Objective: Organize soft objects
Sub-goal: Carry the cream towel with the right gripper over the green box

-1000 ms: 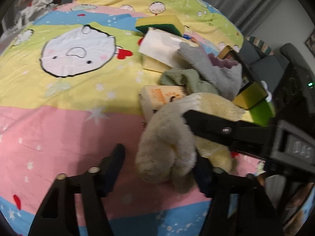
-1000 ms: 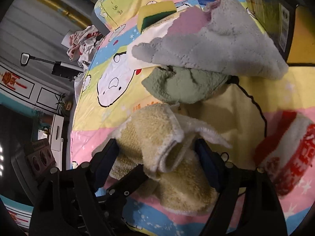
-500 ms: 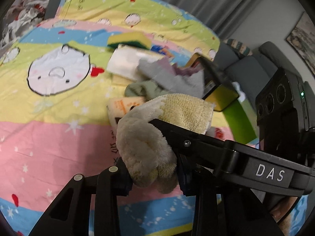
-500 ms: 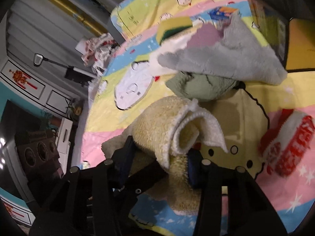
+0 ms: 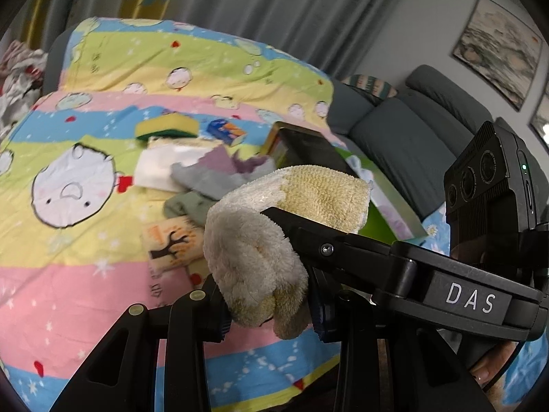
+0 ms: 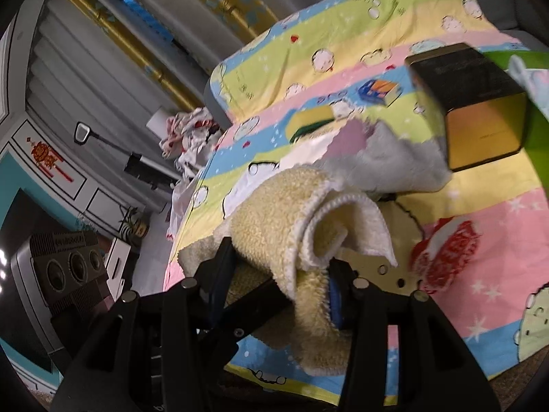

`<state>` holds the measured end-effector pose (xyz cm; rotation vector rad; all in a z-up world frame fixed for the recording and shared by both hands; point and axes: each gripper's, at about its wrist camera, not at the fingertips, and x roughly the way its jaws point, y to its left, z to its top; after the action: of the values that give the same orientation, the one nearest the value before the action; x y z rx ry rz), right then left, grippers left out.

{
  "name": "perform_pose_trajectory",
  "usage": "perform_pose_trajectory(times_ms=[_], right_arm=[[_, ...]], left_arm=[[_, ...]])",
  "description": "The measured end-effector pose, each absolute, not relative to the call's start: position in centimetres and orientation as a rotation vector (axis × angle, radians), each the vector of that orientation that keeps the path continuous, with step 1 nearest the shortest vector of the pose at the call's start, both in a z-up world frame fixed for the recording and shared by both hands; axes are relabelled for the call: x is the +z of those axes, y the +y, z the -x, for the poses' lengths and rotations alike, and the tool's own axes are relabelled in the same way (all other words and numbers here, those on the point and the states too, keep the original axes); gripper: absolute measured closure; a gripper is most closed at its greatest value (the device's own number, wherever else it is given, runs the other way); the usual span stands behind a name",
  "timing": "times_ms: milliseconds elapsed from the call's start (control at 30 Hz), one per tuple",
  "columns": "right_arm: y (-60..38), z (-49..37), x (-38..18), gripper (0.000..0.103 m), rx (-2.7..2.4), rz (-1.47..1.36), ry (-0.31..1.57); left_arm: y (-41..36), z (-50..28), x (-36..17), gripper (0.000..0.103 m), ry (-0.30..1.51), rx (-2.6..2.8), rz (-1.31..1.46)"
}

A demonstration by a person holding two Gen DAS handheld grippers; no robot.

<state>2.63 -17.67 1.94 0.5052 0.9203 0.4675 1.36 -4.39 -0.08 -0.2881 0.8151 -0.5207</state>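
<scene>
Both tongs pinched one cream-yellow towel [image 5: 260, 247] and held it raised above the cartoon bedspread [image 5: 85, 233]. Left gripper [image 5: 267, 305] squeezed the fluffy bunched end between its fingers, while the right gripper [image 6: 278, 285] clamped the rolled end, whose white-edged flap curled over the fingers [image 6: 336, 295]. Seen from the left wrist, the right tool's black arm crossed just beside the towel. Below, toward the middle of the bedspread, lay a grey cloth [image 6: 387, 161] overlapping a green cloth [image 5: 185, 206], a white pack [image 5: 161, 168] and a yellow-green sponge [image 5: 164, 127]. A black-and-gold box [image 6: 473, 103] sat near the right edge, with a red-and-white cloth [image 6: 446, 254] nearer the front edge
</scene>
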Motion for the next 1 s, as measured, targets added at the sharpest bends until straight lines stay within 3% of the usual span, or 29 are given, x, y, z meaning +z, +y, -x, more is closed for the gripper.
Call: perform_pose_trajectory(times_ms=[1000], right_arm=[[-36.2, -4.6, 8.6, 0.055, 0.115, -0.647, 0.572]], left_arm=[[-23.8, -9.3, 7.5, 0.067, 0.658, -0.886, 0.097]])
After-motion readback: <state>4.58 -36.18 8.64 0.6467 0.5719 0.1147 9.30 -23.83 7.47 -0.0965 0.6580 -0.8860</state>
